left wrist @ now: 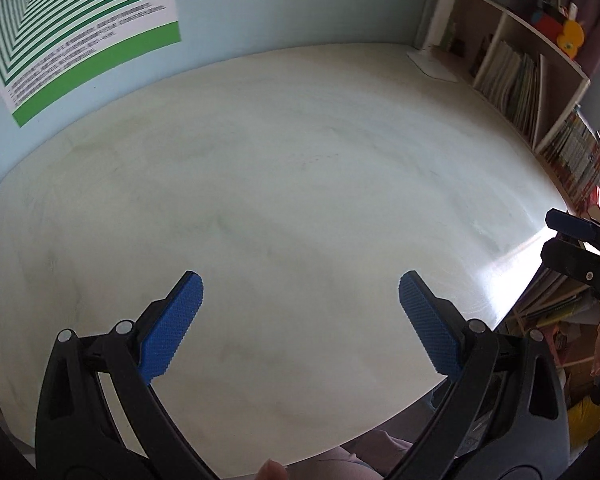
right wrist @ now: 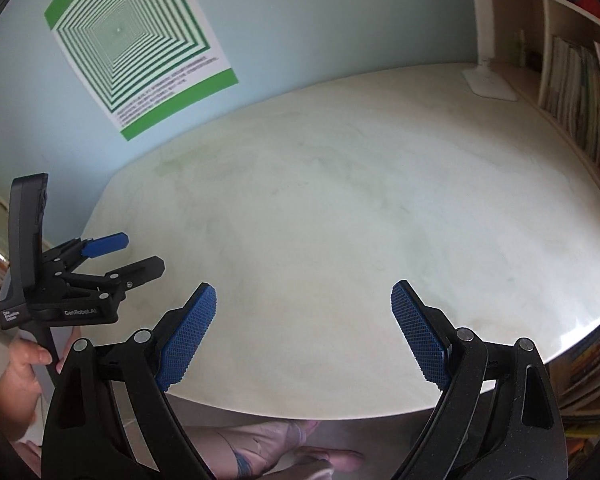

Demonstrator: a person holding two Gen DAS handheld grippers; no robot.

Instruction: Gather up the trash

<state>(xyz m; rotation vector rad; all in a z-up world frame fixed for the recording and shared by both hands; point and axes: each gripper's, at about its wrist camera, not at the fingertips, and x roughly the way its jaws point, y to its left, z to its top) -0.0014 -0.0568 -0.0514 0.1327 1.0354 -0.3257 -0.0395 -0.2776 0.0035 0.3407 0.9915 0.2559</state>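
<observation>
Both grippers hover over the pale table (left wrist: 300, 168). The left gripper (left wrist: 300, 320) has its blue pads spread wide, nothing between them. The right gripper (right wrist: 304, 332) gapes just as wide, gripping nothing. No trash shows on the table. A green striped poster (right wrist: 140, 48) hangs behind; bookshelves (left wrist: 540, 92) stand alongside.

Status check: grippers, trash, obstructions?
Left hand-held gripper open, empty. Right hand-held gripper open, empty. No trash visible on table. Nothing in the way.
</observation>
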